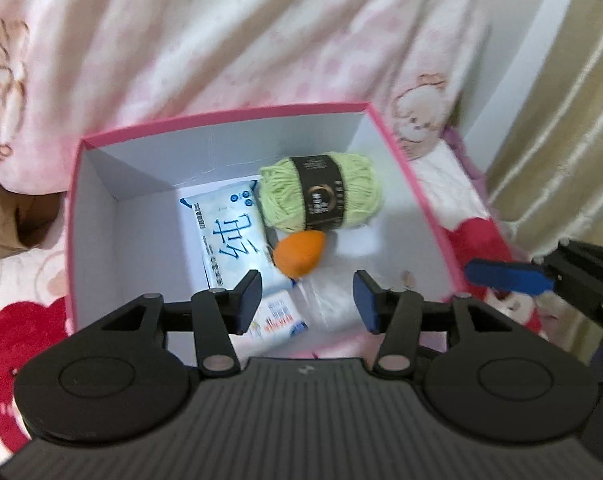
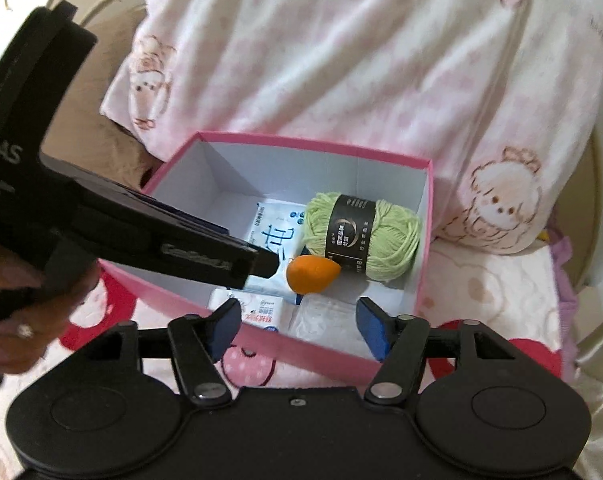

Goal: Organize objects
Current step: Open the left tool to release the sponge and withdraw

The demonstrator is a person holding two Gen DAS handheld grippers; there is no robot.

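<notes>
Where pink-rimmed cardboard box (image 1: 221, 118) sits on fleecy cartoon-print blanket (image 1: 221, 40) on bed, contents lie loose on white floor. Green yarn skein (image 1: 319, 194), soft, black paper band, long axis across box, against far right wall. Orange teardrop sponge (image 1: 299, 254) just before it, tip pointing right. Glossy wipes pack (image 1: 231, 238) flat, long axis front to back. Small tissue packet (image 1: 279, 316) near front wall. Left gripper (image 1: 307, 300) and right gripper (image 2: 297, 328): jaws spread, nothing between, above box front.
</notes>
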